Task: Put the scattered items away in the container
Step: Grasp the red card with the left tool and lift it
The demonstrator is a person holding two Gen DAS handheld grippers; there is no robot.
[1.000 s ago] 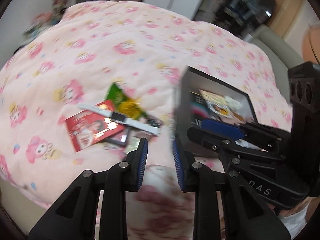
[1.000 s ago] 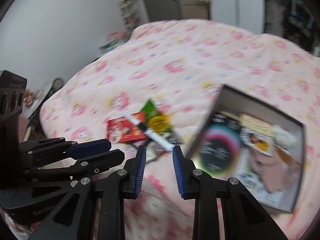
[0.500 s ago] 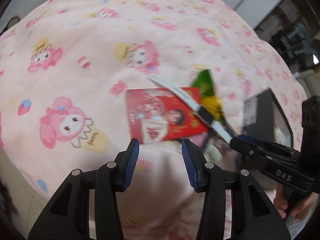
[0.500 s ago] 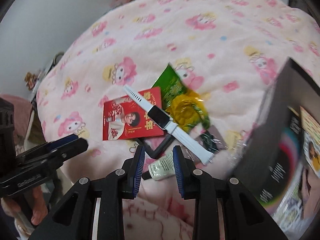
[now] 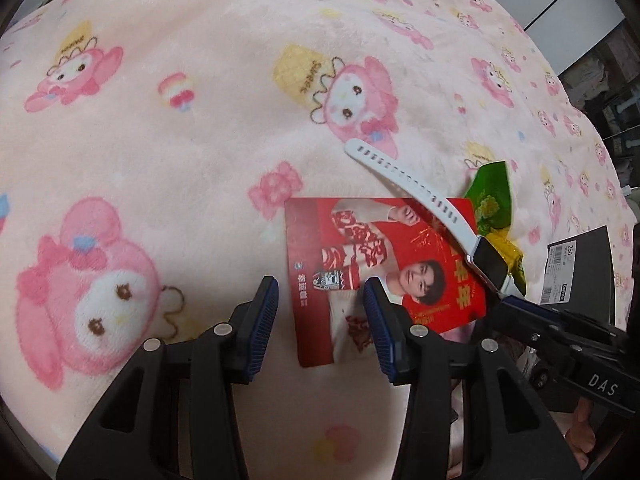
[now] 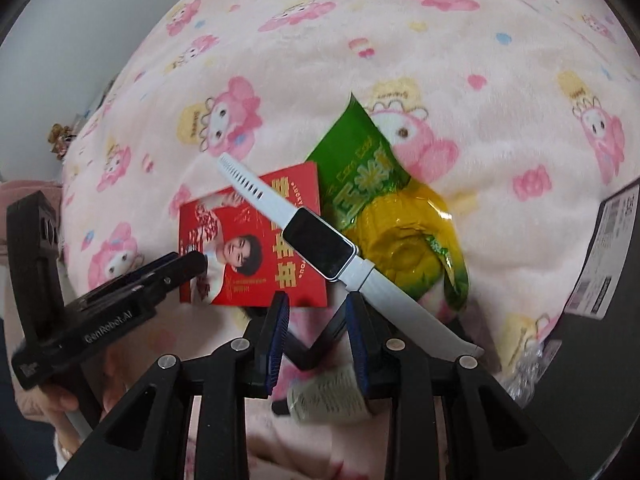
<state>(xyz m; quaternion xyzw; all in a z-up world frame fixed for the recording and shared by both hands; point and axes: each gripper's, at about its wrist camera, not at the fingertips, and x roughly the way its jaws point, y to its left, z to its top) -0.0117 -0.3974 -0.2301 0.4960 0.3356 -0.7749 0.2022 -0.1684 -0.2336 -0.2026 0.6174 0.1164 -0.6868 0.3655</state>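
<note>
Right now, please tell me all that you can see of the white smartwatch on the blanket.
The smartwatch has a dark rectangular screen in a silvery frame and a white, rubbery-looking strap, opened out flat. One strap half has a row of holes. It lies diagonally on the pink blanket: the holed half crosses the red card, and the watch overlaps the green and yellow snack packet. No fingers touch it.

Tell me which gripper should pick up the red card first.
Left, probably. The left gripper, open, already straddles a corner of the red card. The right gripper, open too, sits over a small tube, though the watch lies across the card.
</note>
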